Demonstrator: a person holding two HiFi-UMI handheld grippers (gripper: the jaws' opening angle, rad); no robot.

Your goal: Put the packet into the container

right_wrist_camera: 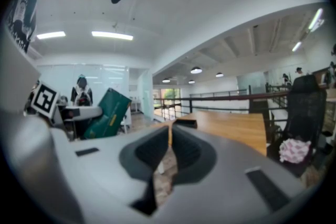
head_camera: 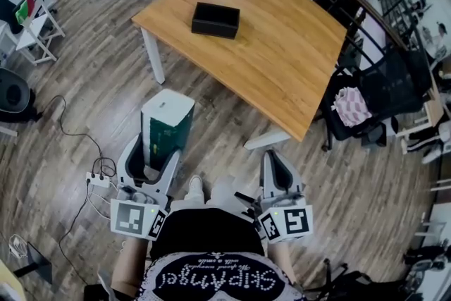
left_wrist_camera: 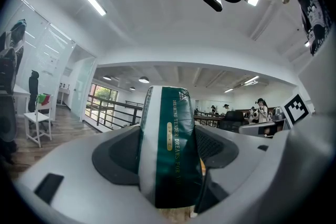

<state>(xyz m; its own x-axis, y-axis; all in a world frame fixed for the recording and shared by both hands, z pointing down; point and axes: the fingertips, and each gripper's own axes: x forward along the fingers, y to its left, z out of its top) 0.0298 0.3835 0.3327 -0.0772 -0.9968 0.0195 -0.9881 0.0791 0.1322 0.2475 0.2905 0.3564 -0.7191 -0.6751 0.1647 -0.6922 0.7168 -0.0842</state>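
Left gripper view alone shows gold words (left_wrist_camera: 169, 136) on the green-and-white packet (left_wrist_camera: 176, 113) the left gripper (left_wrist_camera: 169, 176) squeezes; right gripper (right_wrist_camera: 169, 147) closed, empty.

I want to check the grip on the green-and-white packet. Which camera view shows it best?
The left gripper view: the green-and-white packet sits centre frame, clamped between the left gripper's jaws. The head view shows mainly its white top from above. The right gripper view catches only its green side, tilted, at left.
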